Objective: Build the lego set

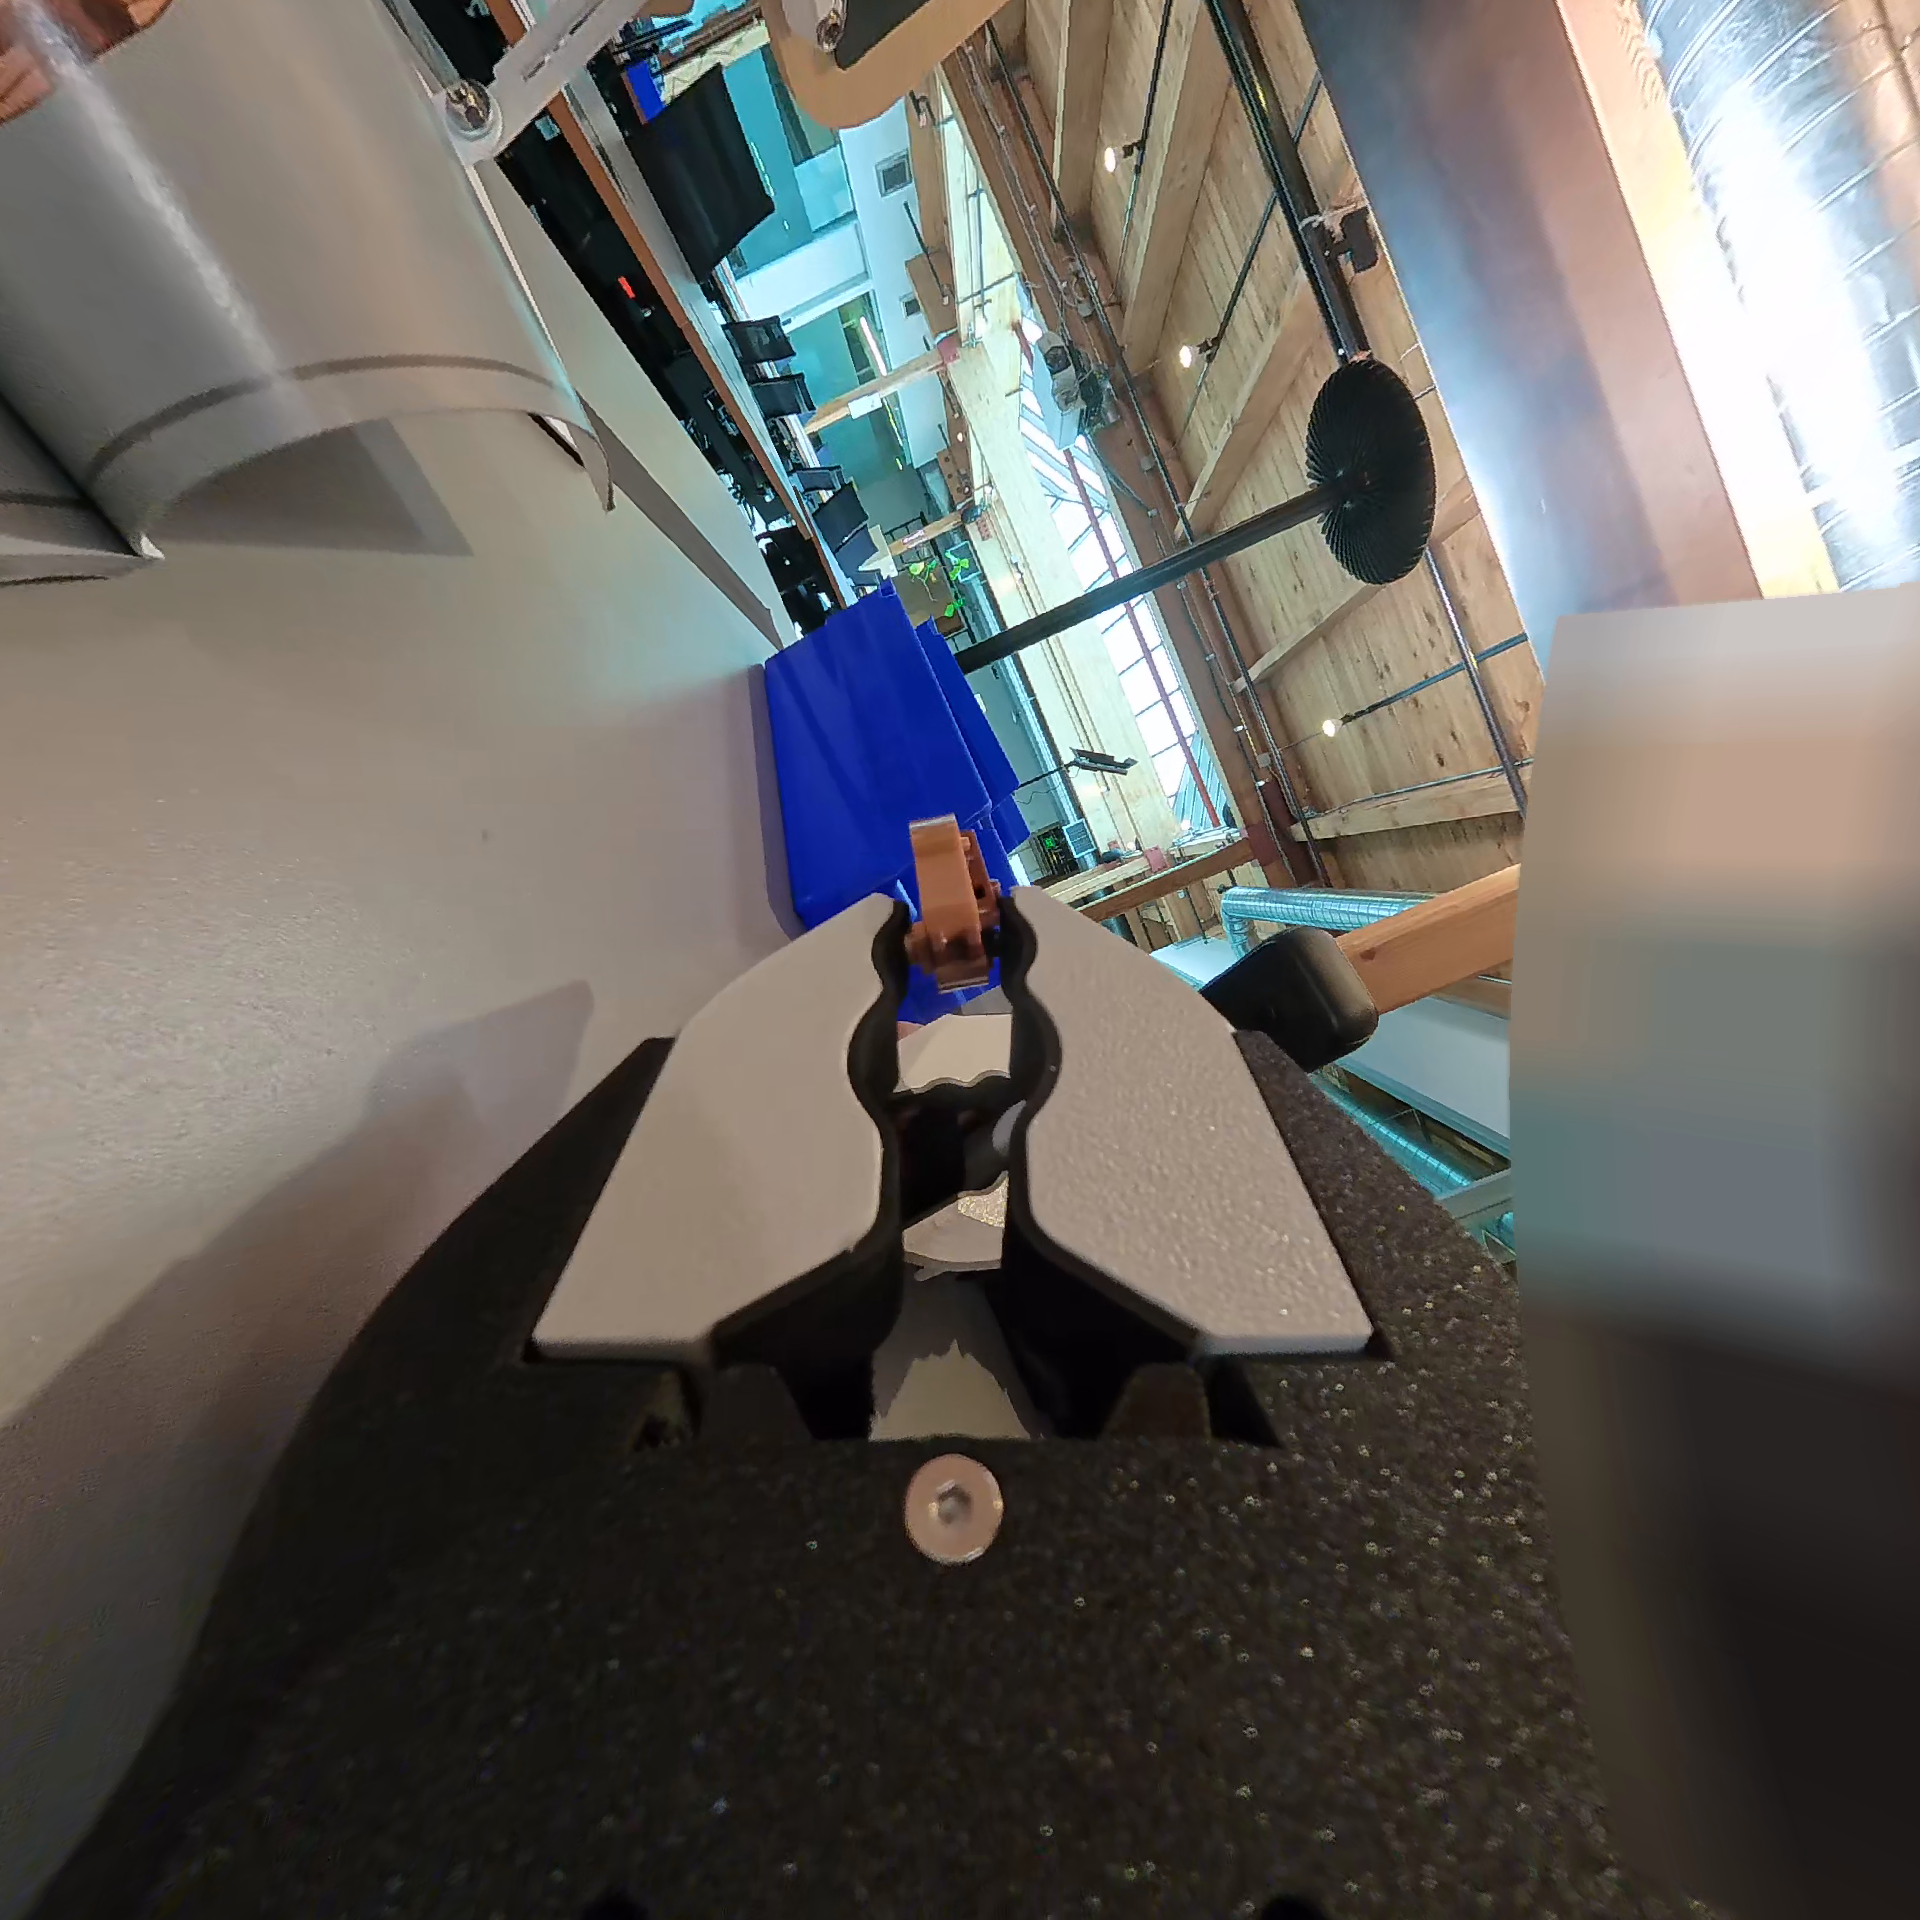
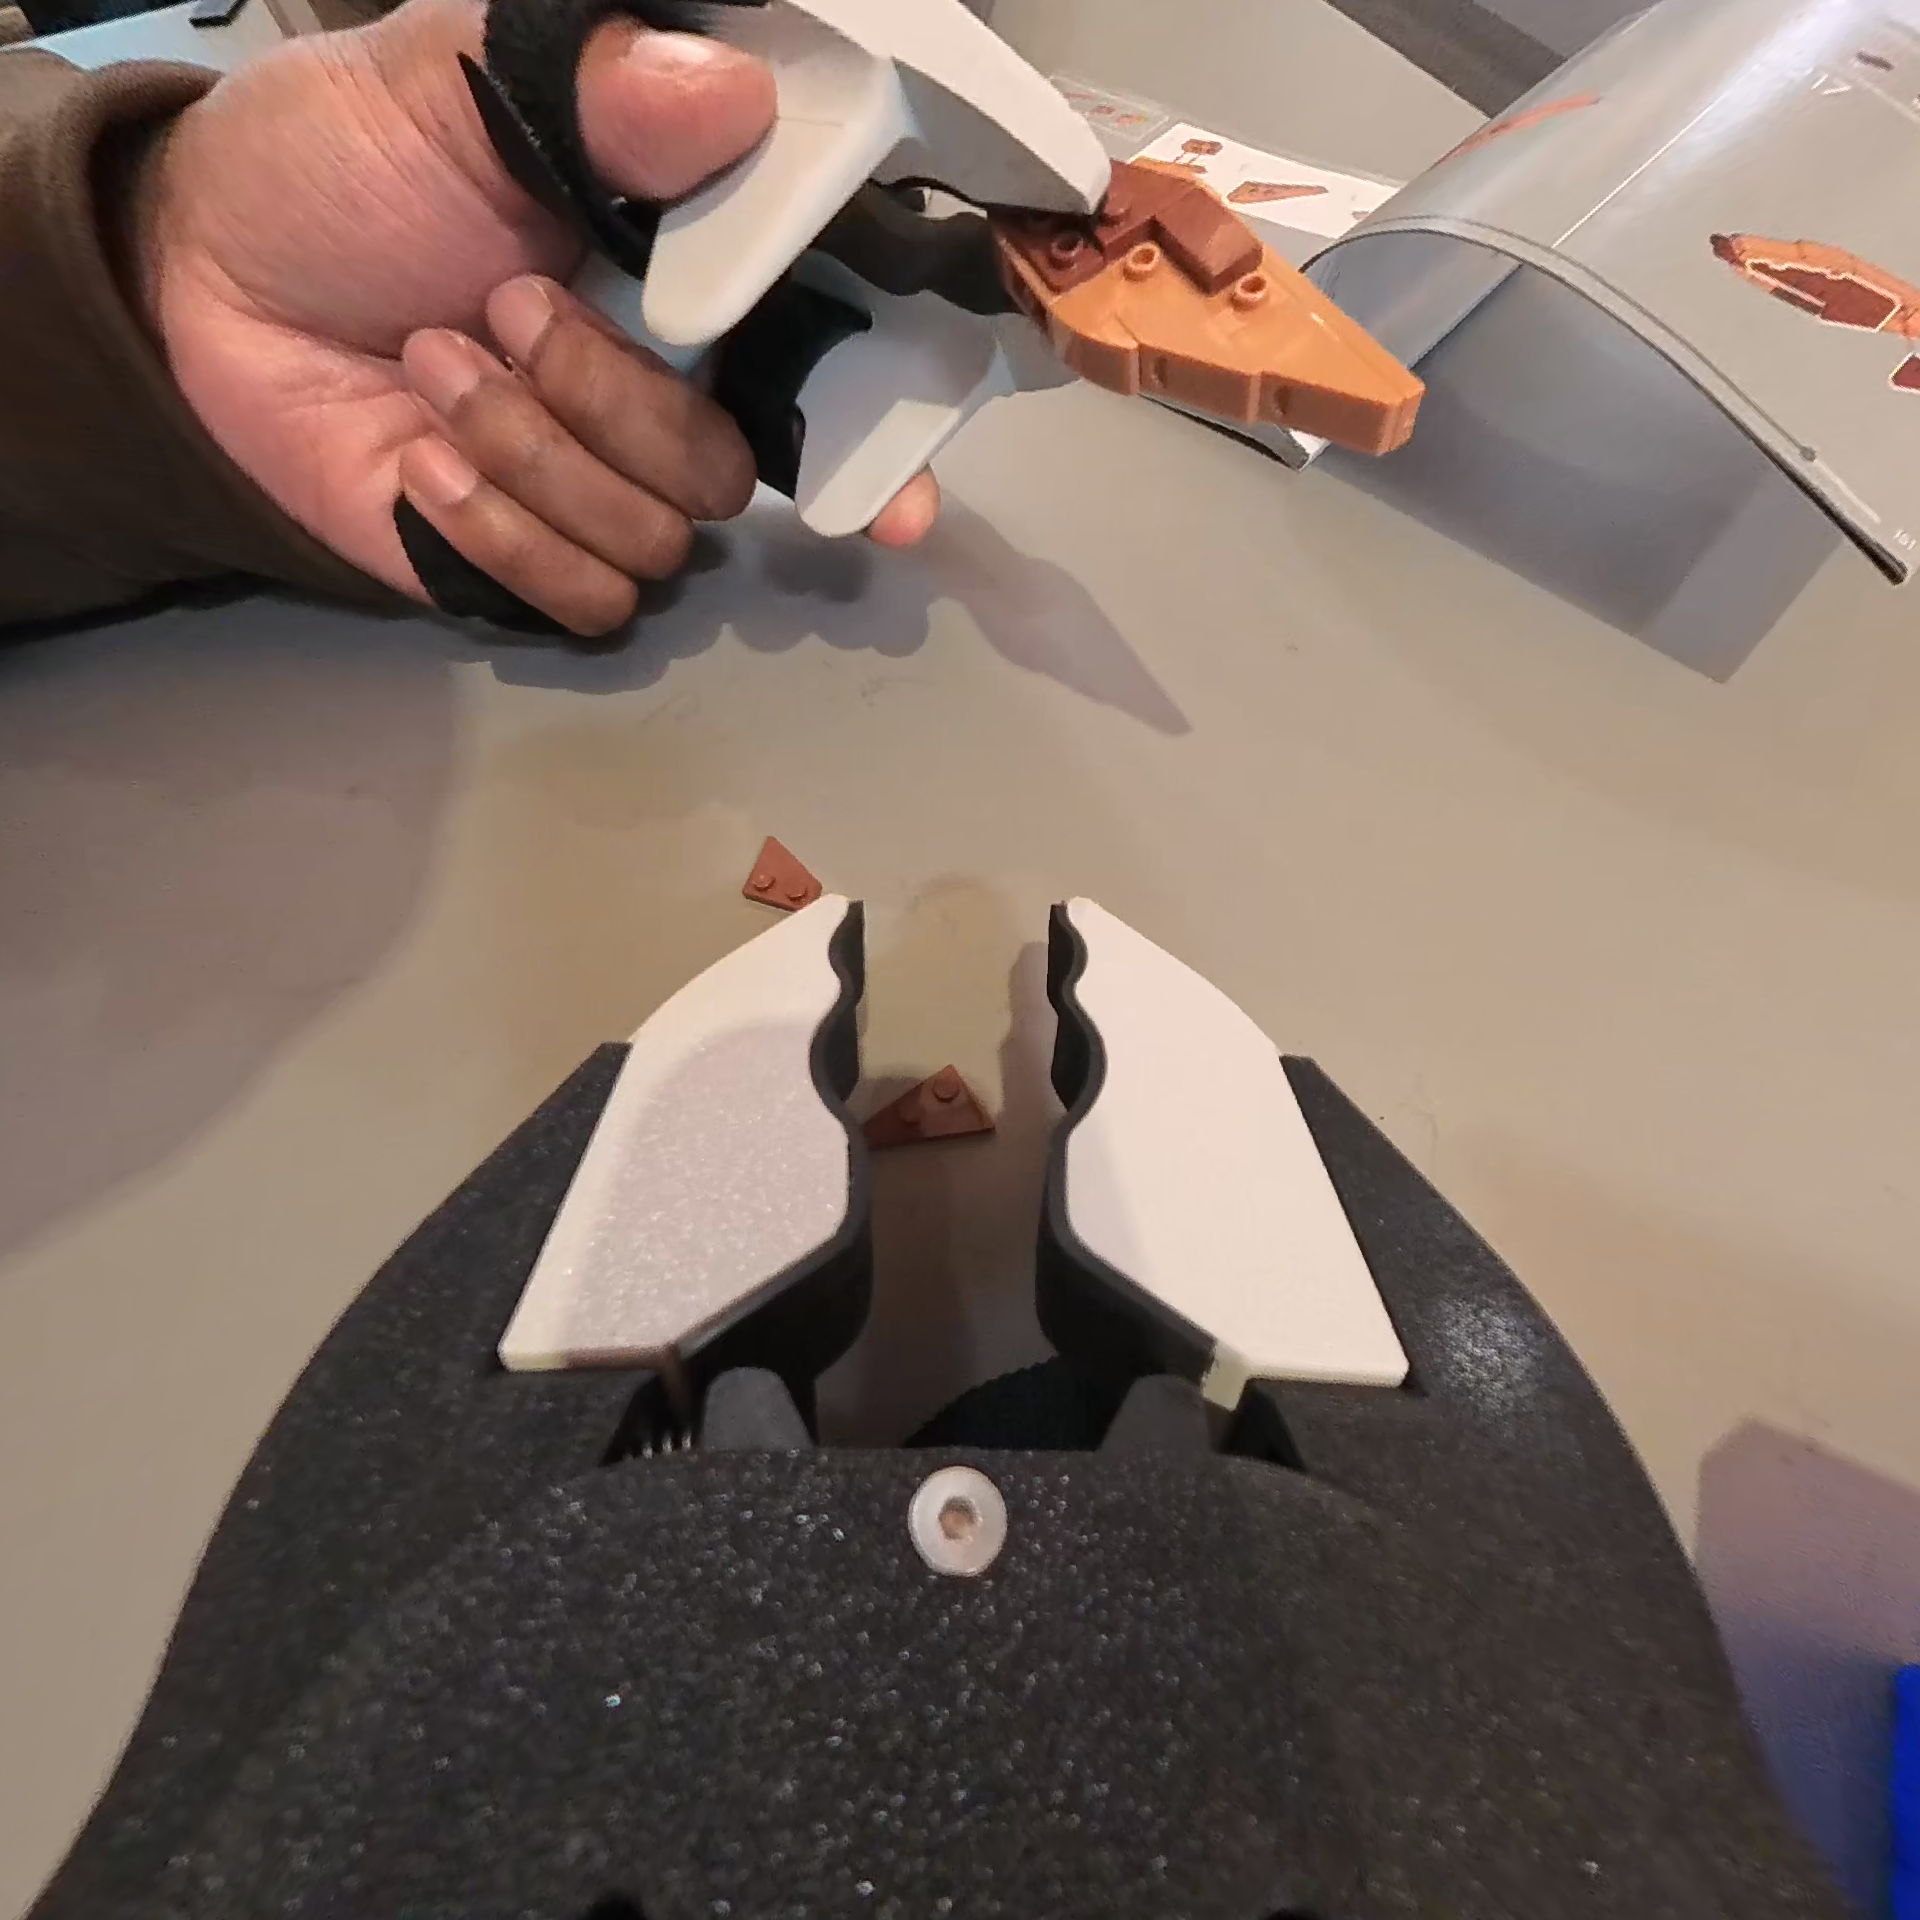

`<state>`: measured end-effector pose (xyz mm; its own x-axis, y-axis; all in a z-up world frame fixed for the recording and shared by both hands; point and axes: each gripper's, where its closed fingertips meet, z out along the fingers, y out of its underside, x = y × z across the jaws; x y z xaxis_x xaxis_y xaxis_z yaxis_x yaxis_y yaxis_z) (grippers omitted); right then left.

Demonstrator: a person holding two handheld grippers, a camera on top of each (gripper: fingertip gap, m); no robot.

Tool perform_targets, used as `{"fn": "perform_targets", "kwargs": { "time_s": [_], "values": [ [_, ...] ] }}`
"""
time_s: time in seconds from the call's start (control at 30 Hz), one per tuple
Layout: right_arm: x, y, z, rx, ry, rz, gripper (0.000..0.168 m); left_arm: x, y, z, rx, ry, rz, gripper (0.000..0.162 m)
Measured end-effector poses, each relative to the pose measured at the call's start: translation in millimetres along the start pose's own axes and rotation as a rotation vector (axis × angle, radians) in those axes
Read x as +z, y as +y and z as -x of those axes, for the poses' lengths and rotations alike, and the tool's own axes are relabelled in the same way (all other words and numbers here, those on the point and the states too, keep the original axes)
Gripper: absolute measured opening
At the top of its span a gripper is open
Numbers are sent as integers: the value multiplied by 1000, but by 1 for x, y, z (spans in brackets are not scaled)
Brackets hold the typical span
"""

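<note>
Brown sleeve and a person's left hand (image 2: 416, 312) sit at the far left of the right wrist view, strapped w/ black bands into the white-fingered left gripper (image 2: 1039, 213), tongs clamped narrow on the tan-and-dark-brown brick-built lego model (image 2: 1205, 301), a pointed wedge held above the grey matte table (image 2: 1351, 831), not touching it. Left wrist view confirms: same model (image 1: 951, 904) pinched at the fingertips, seen end-on, w/ a blue plastic bin (image 1: 873, 748) behind it on the table. Centre of right wrist view: a small dark-brown triangular lego plate (image 2: 781, 878) lies flat, just beside the tip of the right gripper's left finger; a second matching triangular plate (image 2: 930, 1107) lies on the table btwn the fingers, nearer the left one. Right gripper (image 2: 956, 914) tongs stand wide, holding nothing, low over the table. Far right: an open grey instruction booklet (image 2: 1662, 260), pages curled up, just behind the model's pointed tip.
</note>
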<state>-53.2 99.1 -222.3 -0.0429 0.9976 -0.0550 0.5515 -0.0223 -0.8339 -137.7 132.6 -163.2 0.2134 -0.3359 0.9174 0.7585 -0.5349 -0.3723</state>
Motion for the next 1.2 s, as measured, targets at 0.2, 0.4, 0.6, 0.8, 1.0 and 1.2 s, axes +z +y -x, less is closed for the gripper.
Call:
{"fn": "perform_targets", "kwargs": {
  "time_s": [0.2,0.4,0.6,0.8,1.0,1.2],
  "values": [
    [1,2,2,-16,1,13,34,0,1,0,5,-2,3,16],
    [1,2,2,-14,0,14,34,0,1,0,7,-3,3,16],
    [2,2,2,-15,-3,17,34,0,1,0,7,-3,4,16],
    [2,2,2,-18,-4,22,34,0,1,0,9,-4,4,16],
    [3,2,2,-20,-5,24,34,1,1,0,11,-4,6,16],
    [3,2,2,-25,-5,26,34,1,2,0,13,-5,7,16]
  ]
}}
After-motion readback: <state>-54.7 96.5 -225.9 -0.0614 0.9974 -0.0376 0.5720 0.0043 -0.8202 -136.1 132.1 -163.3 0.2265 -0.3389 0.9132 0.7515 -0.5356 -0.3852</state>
